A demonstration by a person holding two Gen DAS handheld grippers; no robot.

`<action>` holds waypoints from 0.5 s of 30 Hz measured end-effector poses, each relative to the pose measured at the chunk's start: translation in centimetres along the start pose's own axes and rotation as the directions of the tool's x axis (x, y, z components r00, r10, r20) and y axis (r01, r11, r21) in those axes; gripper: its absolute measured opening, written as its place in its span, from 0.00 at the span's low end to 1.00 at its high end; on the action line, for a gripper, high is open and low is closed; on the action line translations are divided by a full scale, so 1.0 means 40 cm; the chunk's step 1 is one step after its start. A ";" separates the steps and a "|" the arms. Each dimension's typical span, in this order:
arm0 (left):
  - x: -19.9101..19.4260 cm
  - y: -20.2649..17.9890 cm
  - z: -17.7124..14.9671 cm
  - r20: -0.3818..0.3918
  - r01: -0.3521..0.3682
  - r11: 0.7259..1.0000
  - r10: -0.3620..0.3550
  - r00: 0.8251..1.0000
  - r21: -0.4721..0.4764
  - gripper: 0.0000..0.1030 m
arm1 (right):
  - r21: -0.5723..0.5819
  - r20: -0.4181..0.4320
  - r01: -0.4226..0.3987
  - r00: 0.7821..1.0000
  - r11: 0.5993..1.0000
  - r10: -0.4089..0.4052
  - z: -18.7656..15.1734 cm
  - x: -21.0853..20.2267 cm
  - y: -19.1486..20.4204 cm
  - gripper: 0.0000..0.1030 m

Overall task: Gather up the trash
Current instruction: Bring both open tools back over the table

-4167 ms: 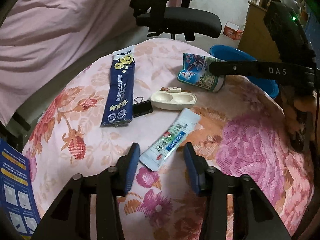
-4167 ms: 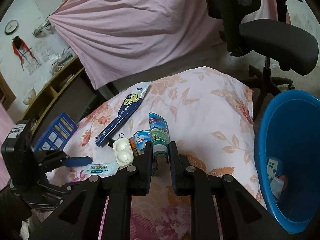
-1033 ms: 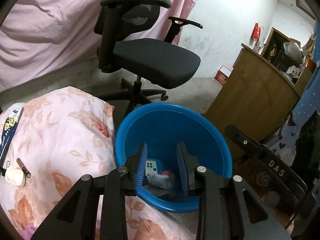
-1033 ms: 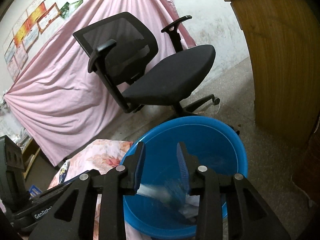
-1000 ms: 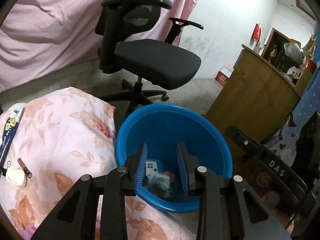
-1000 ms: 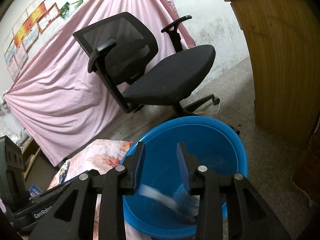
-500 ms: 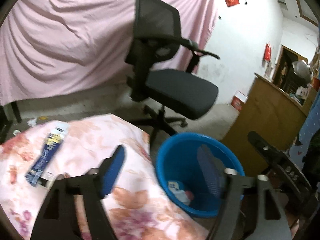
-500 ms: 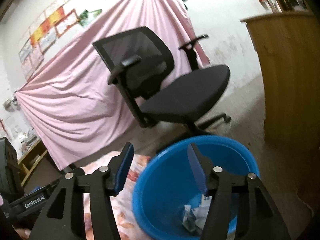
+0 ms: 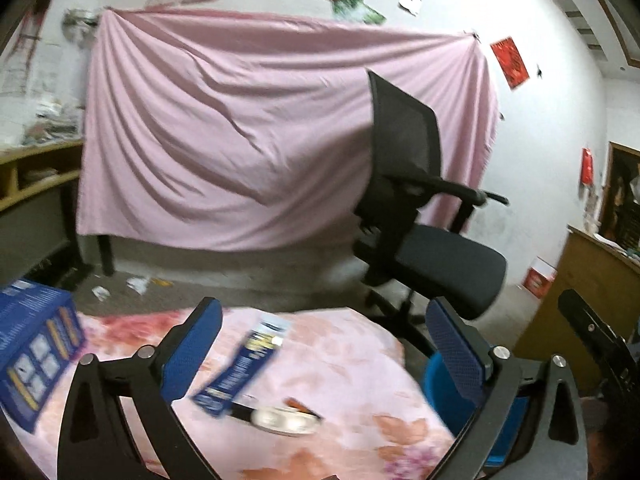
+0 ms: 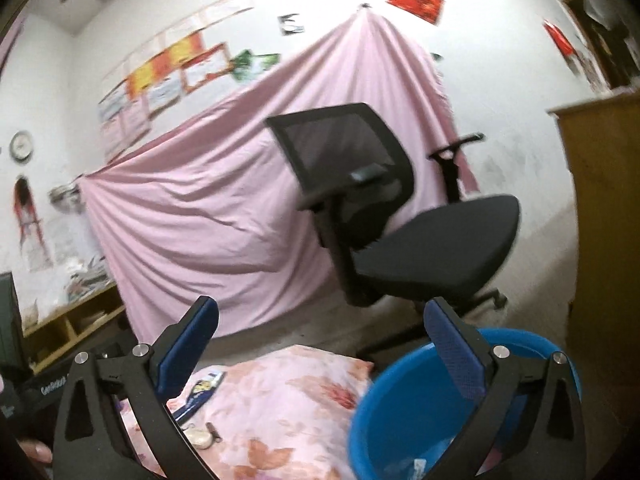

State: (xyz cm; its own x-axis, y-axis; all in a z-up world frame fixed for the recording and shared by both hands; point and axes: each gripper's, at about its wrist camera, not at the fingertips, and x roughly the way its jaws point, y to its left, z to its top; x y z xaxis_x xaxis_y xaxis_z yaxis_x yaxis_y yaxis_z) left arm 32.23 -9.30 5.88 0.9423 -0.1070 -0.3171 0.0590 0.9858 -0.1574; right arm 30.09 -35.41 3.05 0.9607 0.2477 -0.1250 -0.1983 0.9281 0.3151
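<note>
My left gripper [image 9: 322,344] is open wide and empty, raised above the floral tablecloth [image 9: 340,360]. On the cloth lie a long dark blue wrapper [image 9: 244,364], a white oval case [image 9: 286,420] and a black clip beside it. My right gripper [image 10: 320,340] is open wide and empty, above the rim of the blue bin [image 10: 400,408]. Some trash [image 10: 416,468] lies at the bin's bottom. The blue wrapper [image 10: 202,392] and white case [image 10: 198,438] also show in the right wrist view. The bin's edge [image 9: 444,396] shows behind my left gripper's right finger.
A black office chair [image 9: 420,220] stands behind the table and the bin. A pink sheet [image 9: 240,152] hangs on the back wall. A blue box [image 9: 32,352] sits at the table's left edge. A wooden cabinet [image 10: 600,240] stands at the right.
Both grippers dropped their trash into the bin, opened wide and lifted up and away. The left one swung back toward the table.
</note>
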 end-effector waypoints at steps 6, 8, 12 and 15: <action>-0.057 0.098 -0.018 0.071 -0.078 0.997 0.079 0.994 -0.008 0.98 | -0.099 0.012 -0.084 0.996 0.992 0.085 -0.021 0.016 0.098 1.00; -0.071 0.125 -0.025 0.082 -0.101 0.995 0.101 0.991 -0.006 0.98 | -0.115 0.002 -0.111 0.994 0.987 0.112 -0.031 0.024 0.124 1.00; -0.102 0.182 -0.042 0.103 -0.144 0.990 0.143 0.984 0.004 0.98 | -0.146 -0.007 -0.159 0.987 0.976 0.160 -0.049 0.033 0.176 1.00; -0.120 0.218 -0.058 0.117 -0.175 0.984 0.172 0.978 0.014 0.98 | -0.192 -0.021 -0.197 0.980 0.961 0.197 -0.070 0.041 0.222 1.00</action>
State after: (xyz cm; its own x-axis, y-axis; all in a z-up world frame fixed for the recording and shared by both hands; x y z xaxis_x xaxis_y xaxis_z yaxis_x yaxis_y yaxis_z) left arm 27.45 -0.51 3.86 0.9704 0.0804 -0.2276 -0.1022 0.9910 -0.0860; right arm 29.38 -25.97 3.00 0.8985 0.4315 -0.0805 -0.4175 0.8967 0.1467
